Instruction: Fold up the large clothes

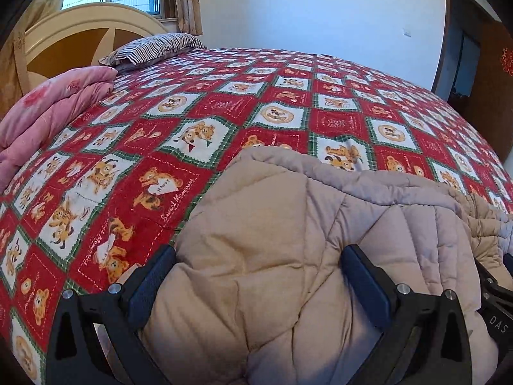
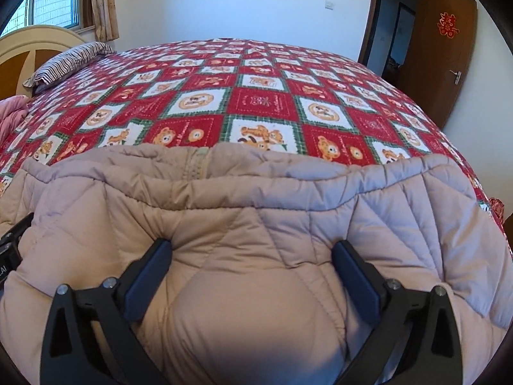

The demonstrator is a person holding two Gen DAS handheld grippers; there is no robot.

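Beige quilted coat [image 2: 243,224] on bedspread [image 2: 256,102] (lower part cut off)

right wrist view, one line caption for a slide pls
Right gripper, jaws wide, straddling a bulge of the beige quilted coat on a red teddy-bear bedspread.

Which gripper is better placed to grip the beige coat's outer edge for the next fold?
Probably the left gripper: its jaws straddle the beige quilted coat beside its side edge. The right gripper sits mid-panel.
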